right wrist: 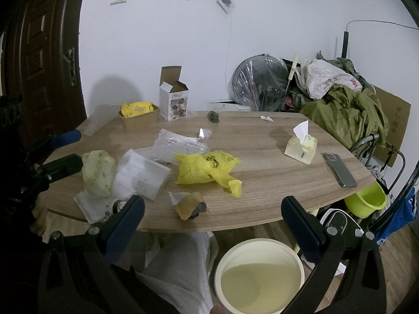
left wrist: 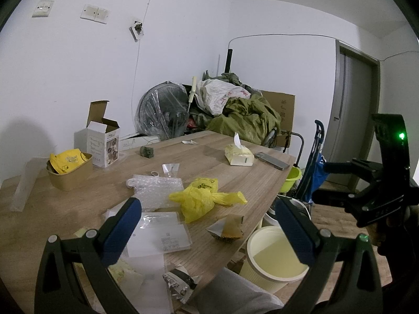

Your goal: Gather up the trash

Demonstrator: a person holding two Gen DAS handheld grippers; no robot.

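in the left wrist view, my left gripper (left wrist: 207,225) is hanging with fingers wide, holding nothing, above the near edge of the table (left wrist: 235,175); a yellow bag (left wrist: 201,198) is lying just beyond. in the right wrist view, my right gripper (right wrist: 213,218) is spreading wide and empty over the cream bin (right wrist: 259,274), with a brown wrapper (right wrist: 188,205) sitting near the table edge.

We cannot read the print on the clear packet (left wrist: 167,233), too small and blurred. The left gripper's blue finger (left wrist: 123,233) covers that packet's near corner. The pale bin (right wrist: 259,274) is cut off by the bottom edge in the right wrist view, and the right gripper's finger (right wrist: 303,225) hides part of its rim. The snack wrapper (left wrist: 180,284) runs behind our grey-clad knee (left wrist: 235,293).
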